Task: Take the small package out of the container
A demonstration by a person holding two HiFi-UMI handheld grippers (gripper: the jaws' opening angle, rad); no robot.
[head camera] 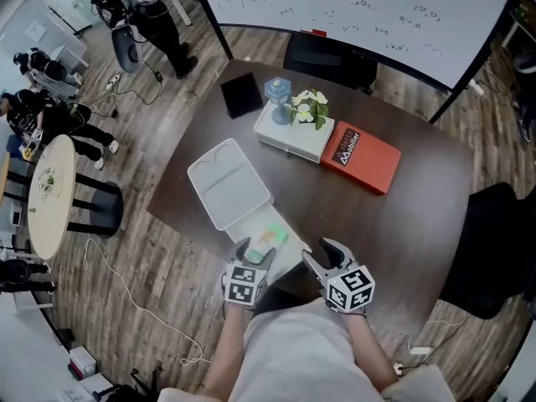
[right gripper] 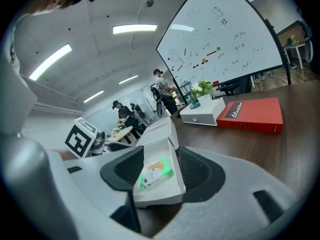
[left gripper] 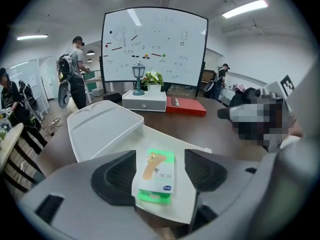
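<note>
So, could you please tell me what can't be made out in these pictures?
Print on the small package: too small, left gripper view.
Whether the right tongs press the container: right gripper view, their pads cover its walls.
Writing on the whiteboard: too small, every view.

Container (head camera: 293, 255): shallow, white, at the near edge of the bench (head camera: 402, 224); its lid (head camera: 226, 181) is open and lies flat beyond it. Small package (head camera: 269, 239): white and green, bandage print, lying flat inside.
</note>
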